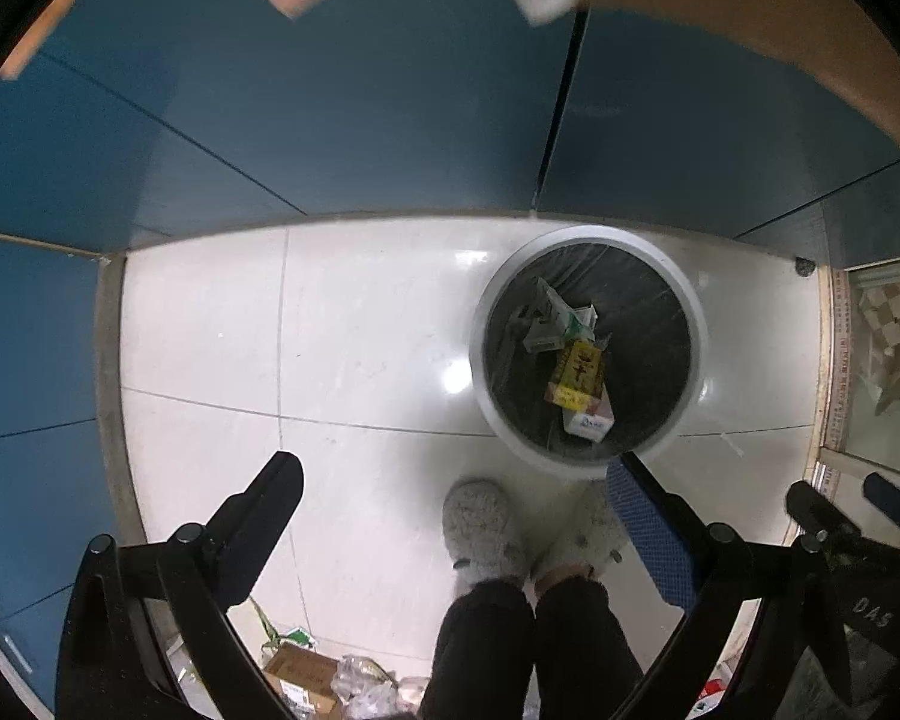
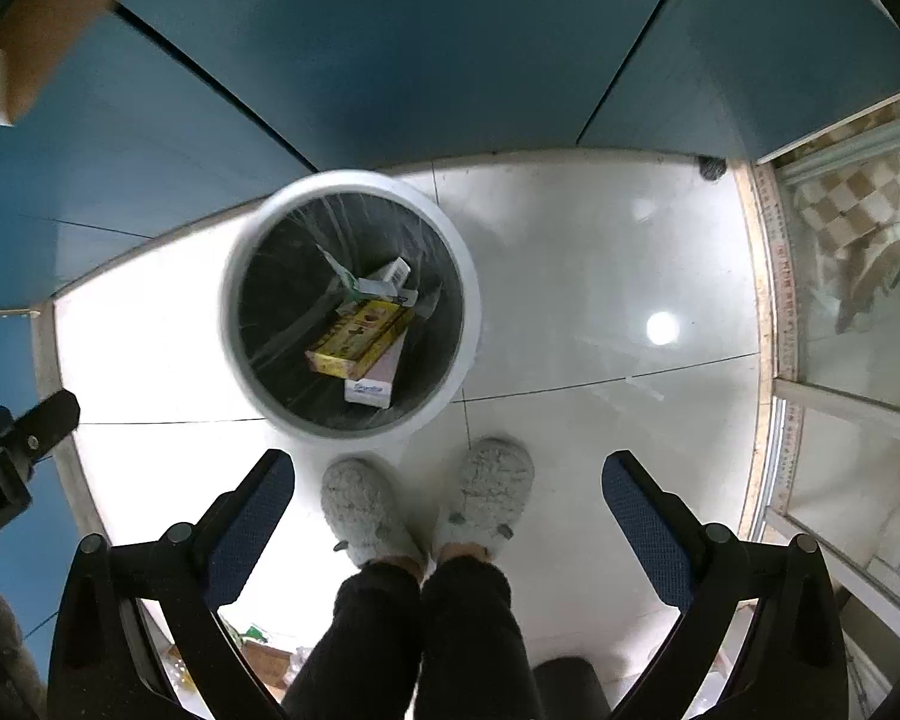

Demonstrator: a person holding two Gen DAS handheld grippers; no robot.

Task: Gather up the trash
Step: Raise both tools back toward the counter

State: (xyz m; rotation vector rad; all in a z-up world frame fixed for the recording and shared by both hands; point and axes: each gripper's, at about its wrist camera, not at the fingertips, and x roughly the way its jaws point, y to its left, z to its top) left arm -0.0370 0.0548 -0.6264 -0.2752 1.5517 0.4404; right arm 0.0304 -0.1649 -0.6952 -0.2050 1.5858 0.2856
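Observation:
A round white trash bin [image 1: 699, 354] with a dark liner stands on the white tiled floor; it also shows in the right wrist view [image 2: 237, 360]. Inside lie a yellow box [image 1: 577, 373], a white box [image 1: 588, 423] and green-white cartons [image 1: 555, 315]; the right wrist view shows the yellow box [image 2: 360, 339] on a white box [image 2: 369, 393]. My left gripper [image 1: 450, 480] is open and empty, high above the floor, its right finger over the bin's near rim. My right gripper [image 2: 449, 471] is open and empty, just right of the bin.
The person's feet in grey fluffy slippers [image 1: 480, 531] stand beside the bin [image 2: 492, 495]. Blue cabinet panels [image 1: 330, 120] rise behind it. More trash, a cardboard box [image 1: 300, 675] and plastic wrappers, lies on the floor at lower left. A glass door [image 2: 858, 300] is at right.

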